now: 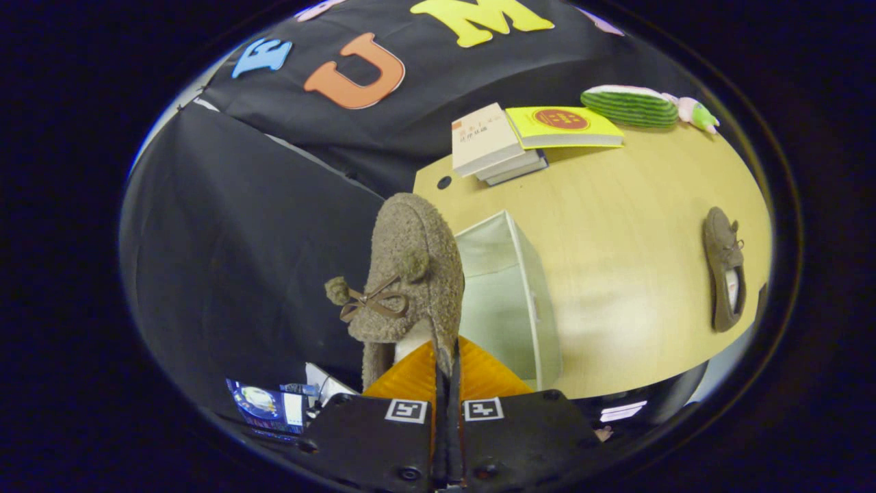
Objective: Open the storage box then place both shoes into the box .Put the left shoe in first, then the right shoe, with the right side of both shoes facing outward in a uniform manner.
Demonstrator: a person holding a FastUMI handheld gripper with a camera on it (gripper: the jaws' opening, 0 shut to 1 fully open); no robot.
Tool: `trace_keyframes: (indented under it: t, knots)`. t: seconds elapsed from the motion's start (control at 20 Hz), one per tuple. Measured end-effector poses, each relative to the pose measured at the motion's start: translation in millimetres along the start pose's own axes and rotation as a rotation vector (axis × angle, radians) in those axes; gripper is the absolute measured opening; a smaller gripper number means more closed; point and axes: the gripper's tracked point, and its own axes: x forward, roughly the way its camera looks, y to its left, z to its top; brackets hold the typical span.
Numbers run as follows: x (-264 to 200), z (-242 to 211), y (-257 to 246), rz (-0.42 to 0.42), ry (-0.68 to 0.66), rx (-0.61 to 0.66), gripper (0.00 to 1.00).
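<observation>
While the claw (pixel 446 366) pinches the collar of a fuzzy brown shoe (pixel 404 274) between its pressed-together fingers, this shoe hangs in the air just ahead of them. Beside it to the right, the white storage box (pixel 513 294) stands open on the wooden table (pixel 629 274), and the second shoe (pixel 724 270) lies well apart, farther to the right.

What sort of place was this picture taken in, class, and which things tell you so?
Probably a staged recording booth, not a real home: black cloth wall, a wooden table with books, a storage box and a lone shoe. The claw is shut on a fuzzy shoe.
</observation>
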Motion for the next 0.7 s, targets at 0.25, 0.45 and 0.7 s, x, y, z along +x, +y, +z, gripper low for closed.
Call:
trace_keyframes:
  t: [0.25, 0.45, 0.7]
  knots:
    - [51, -22, 3, -0.072, 0.043, 0.011, 0.06]
    - [83, -34, 0, -0.089, 0.086, 0.051, 0.08]
    - [90, -38, 12, -0.038, 0.1, 0.039, 0.2]
